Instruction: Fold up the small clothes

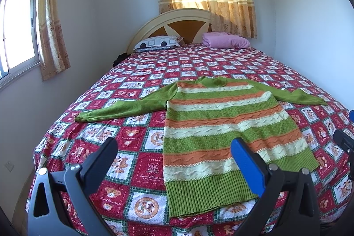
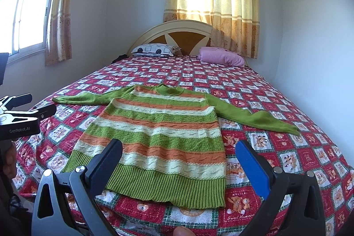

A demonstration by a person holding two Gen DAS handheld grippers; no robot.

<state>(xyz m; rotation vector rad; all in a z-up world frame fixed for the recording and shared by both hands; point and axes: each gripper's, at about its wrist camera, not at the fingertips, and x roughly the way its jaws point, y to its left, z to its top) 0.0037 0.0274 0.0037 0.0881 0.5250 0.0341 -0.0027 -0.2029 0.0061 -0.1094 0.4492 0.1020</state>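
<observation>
A small knitted sweater point(image 1: 216, 125) with green, orange and cream stripes lies flat on the bed, hem toward me, both green sleeves spread out sideways. It also shows in the right wrist view point(image 2: 159, 136). My left gripper point(image 1: 174, 147) is open and empty, held above the hem's left part. My right gripper point(image 2: 179, 149) is open and empty, held above the hem's right part. The left gripper also shows at the left edge of the right wrist view point(image 2: 33, 112). The right gripper's fingertips point(image 1: 341, 138) show at the right edge of the left wrist view.
The bed has a red patchwork cover point(image 1: 137, 158) with bear prints. A patterned pillow point(image 1: 159, 42) and a folded pink blanket point(image 1: 225, 40) lie by the headboard point(image 1: 174, 21). Walls stand close on both sides; windows with yellow curtains are behind and left.
</observation>
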